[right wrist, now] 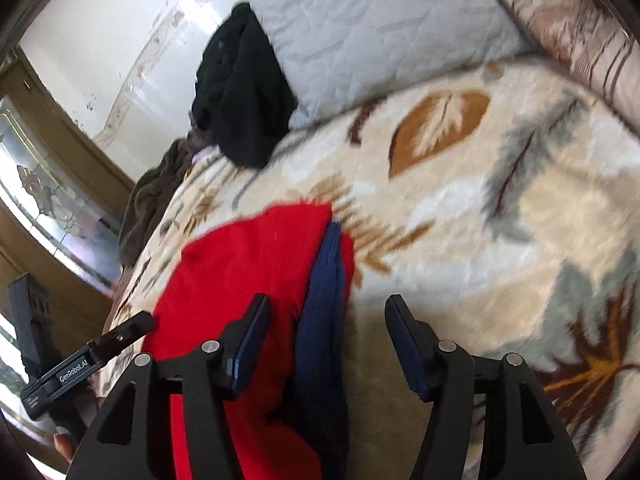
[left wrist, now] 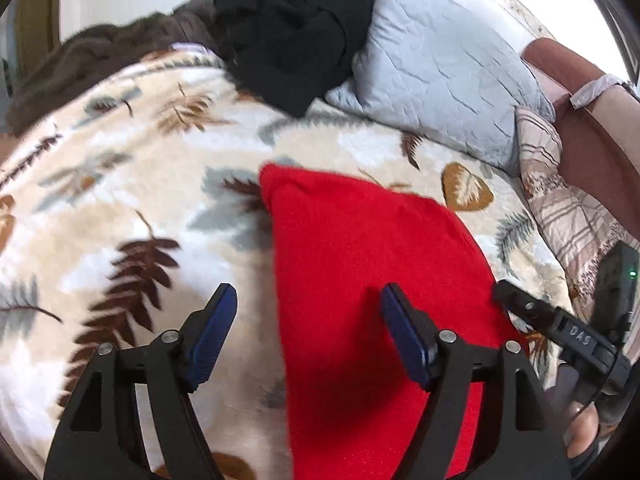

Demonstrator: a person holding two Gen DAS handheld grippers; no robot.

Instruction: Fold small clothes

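A red garment [left wrist: 360, 264] lies flat on the leaf-patterned blanket [left wrist: 132, 184]. In the right wrist view the red garment [right wrist: 248, 276] has a navy blue band [right wrist: 324, 312] along its right edge. My left gripper [left wrist: 308, 312] is open and empty, just above the garment's left edge. My right gripper [right wrist: 326, 322] is open and empty, over the navy band at the garment's right side. The other gripper shows at the edge of each view: the right one [left wrist: 560, 328] and the left one [right wrist: 88, 360].
A heap of black clothes [left wrist: 292, 28] lies at the far side of the bed, next to a grey quilted pillow [left wrist: 440, 68]. A brown knit blanket [left wrist: 100, 52] sits far left. A striped pillow [left wrist: 560, 200] lies at right.
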